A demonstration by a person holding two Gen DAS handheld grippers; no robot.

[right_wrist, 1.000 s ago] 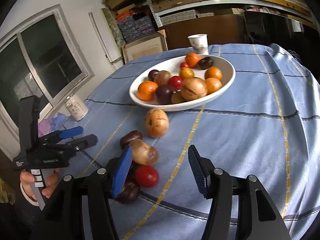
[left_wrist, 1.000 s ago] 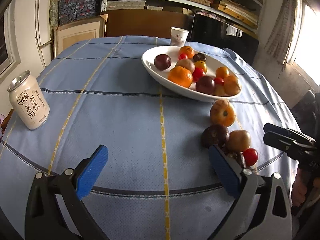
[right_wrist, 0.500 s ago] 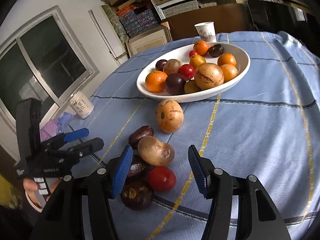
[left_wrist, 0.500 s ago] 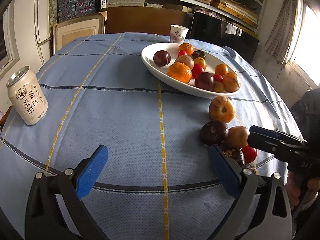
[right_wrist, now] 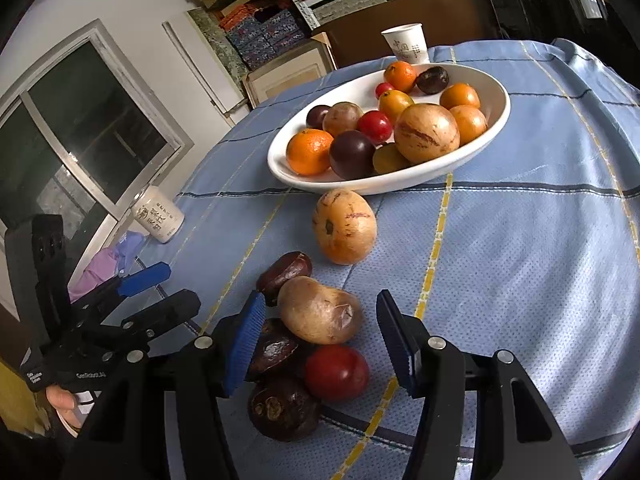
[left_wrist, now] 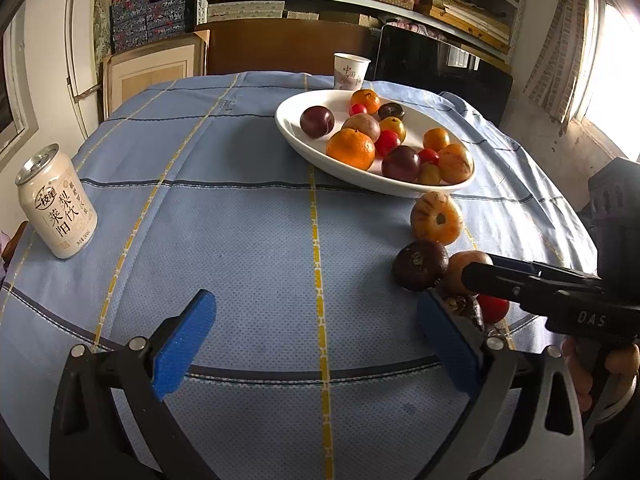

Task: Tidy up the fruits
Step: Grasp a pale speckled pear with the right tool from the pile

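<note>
Blue-padded right tongs [right_wrist: 320,338], spread, have dropped closer over the tan fruit [right_wrist: 320,310]; left tongs [left_wrist: 316,344] spread.

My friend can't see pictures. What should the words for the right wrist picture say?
An open right gripper hangs over a cluster of loose fruit on a blue tablecloth, its blue pads either side of a tan fruit and a red tomato. Behind sits a white bowl of mixed fruit.

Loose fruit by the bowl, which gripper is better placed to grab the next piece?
Probably the right gripper: its open jaws already flank the tan fruit. The left gripper hangs open over bare cloth.
</note>
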